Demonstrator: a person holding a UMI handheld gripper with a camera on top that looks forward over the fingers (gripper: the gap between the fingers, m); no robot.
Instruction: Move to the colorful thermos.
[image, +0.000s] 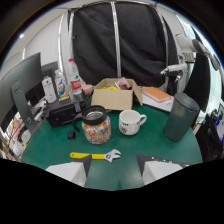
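Gripper view shows the gripper (114, 167) spread wide over the green desk (150, 142), nothing between its fingers. Beyond them, a little left of centre, stands the colorful thermos (96, 125), its lid off and black handle turned left. A yellow-handled wrench (96, 156) lies between thermos and fingers. A white mug (130, 122) sits just beside it, a cardboard box (115, 94) behind, a dark grey canister (181, 116) off right

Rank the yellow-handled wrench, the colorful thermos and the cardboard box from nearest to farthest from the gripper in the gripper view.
Measured from the open gripper:
1. Yellow-handled wrench, flat on the green table just ahead of the fingers.
2. Colorful thermos, beyond the wrench, beside the white mug.
3. Cardboard box, farthest, behind the thermos and mug.
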